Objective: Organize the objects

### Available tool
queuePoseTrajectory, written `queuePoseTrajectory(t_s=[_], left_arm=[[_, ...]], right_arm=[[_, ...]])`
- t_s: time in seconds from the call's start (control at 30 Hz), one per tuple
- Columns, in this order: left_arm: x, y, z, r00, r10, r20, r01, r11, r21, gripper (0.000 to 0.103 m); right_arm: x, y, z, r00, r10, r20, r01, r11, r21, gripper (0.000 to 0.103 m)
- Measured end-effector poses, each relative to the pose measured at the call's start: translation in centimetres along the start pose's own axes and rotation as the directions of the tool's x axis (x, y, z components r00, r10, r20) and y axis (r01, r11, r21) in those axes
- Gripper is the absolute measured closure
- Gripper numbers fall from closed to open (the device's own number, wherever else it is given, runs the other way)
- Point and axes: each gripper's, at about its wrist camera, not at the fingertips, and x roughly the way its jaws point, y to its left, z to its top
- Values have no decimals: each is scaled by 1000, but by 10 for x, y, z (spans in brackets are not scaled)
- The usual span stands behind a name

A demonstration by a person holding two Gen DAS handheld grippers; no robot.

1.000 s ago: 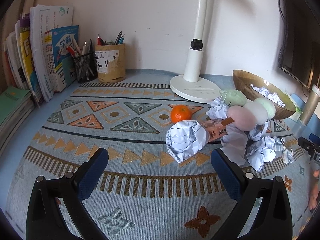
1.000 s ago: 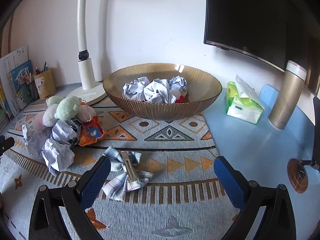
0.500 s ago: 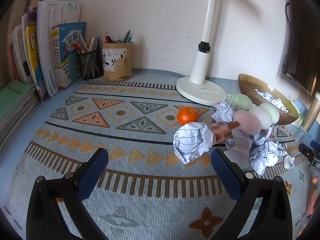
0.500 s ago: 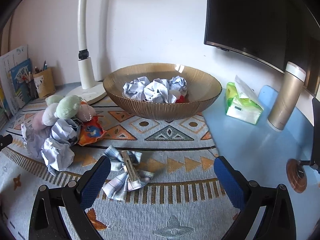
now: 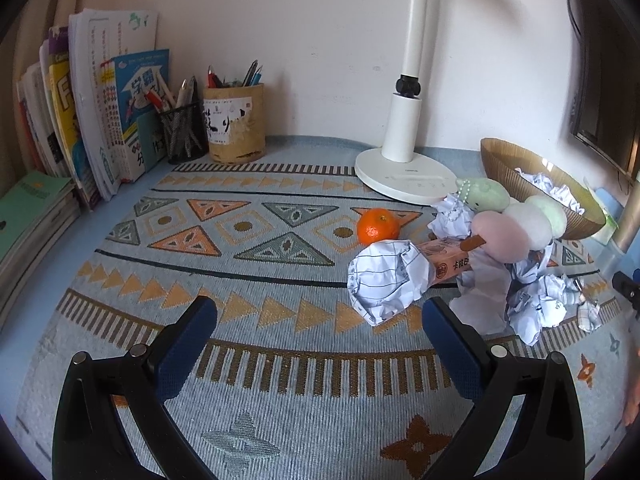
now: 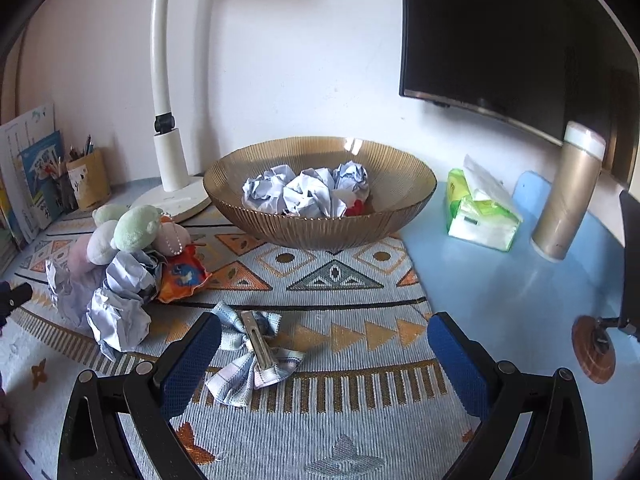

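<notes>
Both grippers hovering low over the mat, jaws spread, nothing held.
Left gripper [image 5: 319, 322]: crumpled paper ball [image 5: 387, 280] at 1 o'clock, just ahead. Right gripper [image 6: 324, 338]: plaid bow clip [image 6: 254, 350] at 7 o'clock by left finger; bowl [image 6: 404, 204] at 12.

Right gripper [image 6: 324, 344] jaws apart above bow hair clip [image 6: 256, 350].

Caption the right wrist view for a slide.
Open right gripper hovers over a plaid bow clip before a paper-filled bowl.
</notes>
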Motion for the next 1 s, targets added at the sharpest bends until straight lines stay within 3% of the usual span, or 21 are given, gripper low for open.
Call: queuePoseTrajectory(t_s=[1.0], left_arm=[[-3, 1, 0, 1000, -21, 17, 21, 1000, -9, 1]], right_arm=[[5, 2, -1, 1000, -1, -24, 0, 1000, -12, 0]])
